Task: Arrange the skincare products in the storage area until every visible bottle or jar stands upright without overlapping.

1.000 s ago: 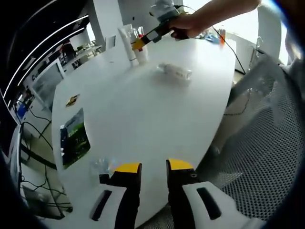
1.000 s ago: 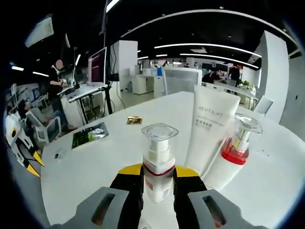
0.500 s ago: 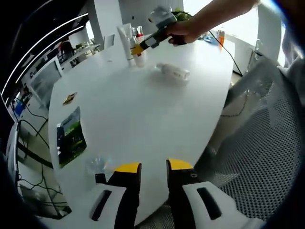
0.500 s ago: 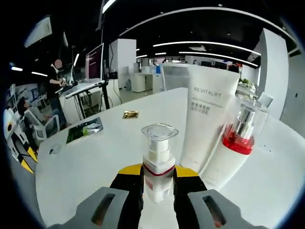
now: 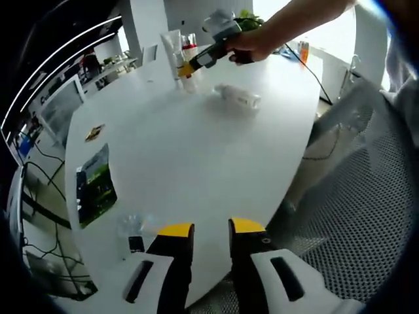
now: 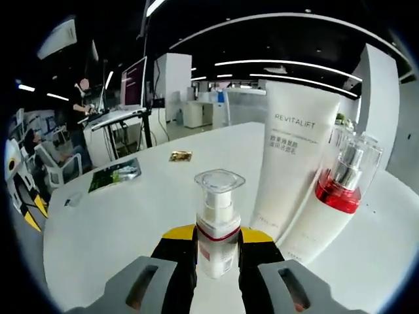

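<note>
Right gripper view: the right gripper [image 6: 217,245] clamps a small white pump bottle [image 6: 217,226] with a red band and clear cap, upright between its jaws, near a white tube [image 6: 292,157] and a red-collared bottle [image 6: 330,203]. Its base is hidden behind the jaws. Left gripper [image 5: 211,230] hangs over the white table's [image 5: 196,157] edge, jaws narrowly parted, gripping nothing; another bottle [image 5: 239,97] lies flat far off.

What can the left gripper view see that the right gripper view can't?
Only the left gripper view catches the white bottle lying on its side, the grey mesh chair and the person's hand holding the right tool.

Only the right gripper view lets you read REVITALIFT on the tall white tube and see the clear-capped pump bottle squeezed between its jaws.

Both share the white table, the tube and the red-collared bottle.
</note>
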A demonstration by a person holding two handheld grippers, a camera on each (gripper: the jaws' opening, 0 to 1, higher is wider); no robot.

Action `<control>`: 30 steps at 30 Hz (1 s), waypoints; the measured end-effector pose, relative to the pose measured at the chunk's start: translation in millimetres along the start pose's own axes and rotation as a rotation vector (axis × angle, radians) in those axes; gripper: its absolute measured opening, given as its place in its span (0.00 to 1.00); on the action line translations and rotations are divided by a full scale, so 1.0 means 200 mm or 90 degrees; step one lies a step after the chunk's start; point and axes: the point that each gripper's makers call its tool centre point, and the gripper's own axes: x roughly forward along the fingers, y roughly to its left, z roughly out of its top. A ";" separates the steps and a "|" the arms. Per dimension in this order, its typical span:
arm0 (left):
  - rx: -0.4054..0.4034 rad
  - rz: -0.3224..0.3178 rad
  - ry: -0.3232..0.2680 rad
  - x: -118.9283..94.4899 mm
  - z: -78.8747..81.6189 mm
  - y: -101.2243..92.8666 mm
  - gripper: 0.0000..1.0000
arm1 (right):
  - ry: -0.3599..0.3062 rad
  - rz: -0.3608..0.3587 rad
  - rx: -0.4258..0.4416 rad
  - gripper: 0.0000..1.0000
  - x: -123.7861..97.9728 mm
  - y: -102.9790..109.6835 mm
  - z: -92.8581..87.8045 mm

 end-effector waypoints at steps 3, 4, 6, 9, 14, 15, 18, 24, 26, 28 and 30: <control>0.000 0.000 0.002 0.00 0.00 0.00 0.18 | -0.010 -0.004 0.005 0.18 0.00 0.00 0.00; 0.000 0.000 0.002 0.00 0.00 0.00 0.18 | -0.015 -0.005 0.008 0.18 -0.01 0.00 0.00; 0.000 0.000 0.003 0.00 0.00 0.00 0.18 | -0.019 -0.006 0.011 0.18 -0.01 -0.01 0.00; 0.001 -0.001 0.005 0.00 -0.01 0.00 0.18 | -0.022 -0.009 0.016 0.18 -0.02 0.00 -0.01; 0.001 -0.001 0.004 0.00 -0.01 0.00 0.18 | -0.028 -0.011 0.019 0.18 -0.04 0.00 -0.02; 0.002 -0.002 0.005 0.00 -0.01 0.00 0.18 | -0.027 -0.011 0.012 0.18 -0.04 0.01 -0.02; 0.002 -0.004 0.009 0.00 -0.01 -0.01 0.17 | -0.025 -0.006 0.004 0.18 -0.03 0.01 -0.02; 0.002 -0.002 0.009 0.00 -0.01 0.00 0.17 | -0.019 -0.008 -0.005 0.18 -0.01 -0.02 -0.01; 0.000 -0.003 0.008 0.00 -0.01 0.00 0.16 | -0.017 -0.011 -0.005 0.18 0.00 -0.03 -0.01; -0.002 -0.004 0.006 0.00 -0.01 -0.01 0.16 | -0.016 -0.013 -0.005 0.18 0.01 -0.04 0.00; -0.002 -0.004 0.008 0.00 -0.01 -0.01 0.16 | -0.015 -0.015 -0.005 0.18 0.01 -0.04 0.00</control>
